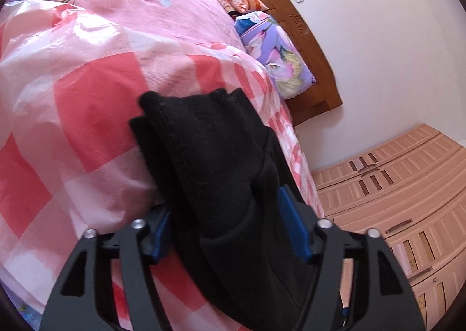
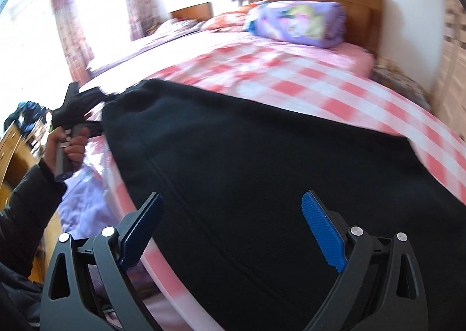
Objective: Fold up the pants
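Much of the left gripper (image 1: 230, 223) is buried: a thick bundle of the pants (image 1: 209, 156) fills the space between its blue ribbed pads (image 1: 292, 223), and the left-hand pad is half lost behind the cloth. The fabric bunches right up against both pads, but whether they press on it I cannot tell, since the black cloth hides the contact. From the right wrist view that same gripper is only a dark smear at the bed's left edge, with a hand (image 2: 68, 141) wrapped round its grey handle and a dark puffy sleeve (image 2: 26, 208) cut off by the frame.

The right gripper (image 2: 233, 232) stands released, its pads wide apart and nothing between them but the pants (image 2: 262, 185) lying below. This view is smeared with blur, so seams and folds are faint.

The pants are black, soft and fleecy, a broad flat sheet across the near edge of the bed (image 2: 291, 74), drawn up into stacked layers at the left edge where the left gripper has them. The bedcover is a pink and white check, glossy where plastic lies over it. At the head end sit a rolled purple floral quilt (image 2: 303, 24) and a carved wooden headboard (image 2: 361, 2). Slatted pale wardrobe doors (image 1: 407, 185) run along the wall, their lower part cut off.
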`<state>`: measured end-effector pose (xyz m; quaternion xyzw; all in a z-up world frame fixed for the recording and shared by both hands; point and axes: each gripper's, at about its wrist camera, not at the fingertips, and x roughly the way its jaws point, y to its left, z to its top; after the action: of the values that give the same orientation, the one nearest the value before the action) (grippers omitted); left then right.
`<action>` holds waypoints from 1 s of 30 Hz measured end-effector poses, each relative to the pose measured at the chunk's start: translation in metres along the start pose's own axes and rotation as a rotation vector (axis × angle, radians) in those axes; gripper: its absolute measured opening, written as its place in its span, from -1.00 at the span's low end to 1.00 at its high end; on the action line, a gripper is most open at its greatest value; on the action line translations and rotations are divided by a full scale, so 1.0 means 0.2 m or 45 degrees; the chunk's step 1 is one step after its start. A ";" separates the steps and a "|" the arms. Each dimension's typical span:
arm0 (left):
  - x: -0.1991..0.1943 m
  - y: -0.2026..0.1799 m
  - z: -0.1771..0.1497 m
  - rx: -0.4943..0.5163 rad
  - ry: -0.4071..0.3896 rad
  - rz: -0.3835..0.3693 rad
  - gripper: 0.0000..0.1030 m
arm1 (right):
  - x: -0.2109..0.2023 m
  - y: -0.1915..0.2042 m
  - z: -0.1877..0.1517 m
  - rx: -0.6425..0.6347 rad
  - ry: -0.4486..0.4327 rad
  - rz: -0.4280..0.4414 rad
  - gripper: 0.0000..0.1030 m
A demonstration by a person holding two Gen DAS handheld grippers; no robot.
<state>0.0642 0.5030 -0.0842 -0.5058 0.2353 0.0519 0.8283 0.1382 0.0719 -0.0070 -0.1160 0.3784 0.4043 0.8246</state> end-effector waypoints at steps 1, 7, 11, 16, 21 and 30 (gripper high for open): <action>0.00 -0.03 -0.02 0.033 -0.007 0.027 0.52 | 0.08 0.04 0.03 -0.014 0.036 0.000 0.79; -0.05 -0.07 -0.02 0.059 -0.020 0.144 -0.47 | 0.29 0.15 0.01 -0.031 0.164 -0.083 0.87; -0.12 -0.20 -0.02 0.105 -0.091 0.122 -0.50 | 0.28 0.15 -0.01 -0.045 0.155 -0.067 0.88; -0.21 -0.78 -0.15 0.523 -0.235 0.213 -0.50 | 0.12 0.03 -0.03 0.133 0.041 -0.004 0.87; -0.08 -1.40 -0.65 1.171 -0.251 0.263 -0.50 | -0.30 -0.42 -0.16 0.606 -0.278 -0.057 0.88; 0.50 -1.42 -1.85 2.030 0.293 0.199 -0.05 | -0.72 -0.92 -0.56 1.123 -0.491 -0.147 0.89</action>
<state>0.1205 0.0317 -0.0365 0.2524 0.3200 -0.1262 0.9044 0.1613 -0.1866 -0.0021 0.3007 0.3470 0.1732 0.8713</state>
